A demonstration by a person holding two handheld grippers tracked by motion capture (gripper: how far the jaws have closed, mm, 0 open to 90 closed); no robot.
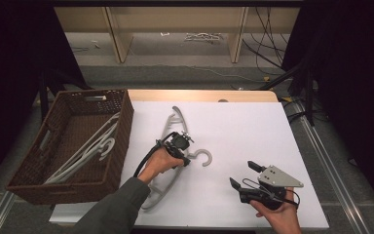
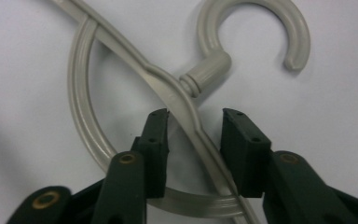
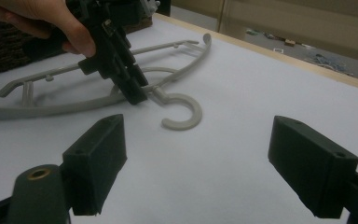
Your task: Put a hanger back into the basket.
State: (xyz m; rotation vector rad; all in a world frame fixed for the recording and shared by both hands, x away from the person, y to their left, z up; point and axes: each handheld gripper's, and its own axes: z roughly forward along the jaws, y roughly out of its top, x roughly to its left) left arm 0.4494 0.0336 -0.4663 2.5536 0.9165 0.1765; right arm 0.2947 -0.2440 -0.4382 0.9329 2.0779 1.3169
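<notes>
Right claw sits at the near right of the bench, held in the person's right hand. Jaws spread wide, nothing between them, just bare white surface ahead in the right gripper view.

Left claw is further in, near bench centre, in the left hand, angled down onto the grey hanger. In the left gripper view, claw straddles the hanger's shoulder bar just below the neck. Left pad looks to be at the bar, right pad stands off with a visible gap. So not clamped: jaws released but narrow, bar between them.

Hanger lies flat on the bench, hook pointing toward the right side, arms running from near the front edge up toward the far edge. The right gripper view shows the same: left claw tips down at the hook base, hook lying free on the surface.

Far left: brown wicker basket at the bench's left edge, with more pale hangers lying inside.
</notes>
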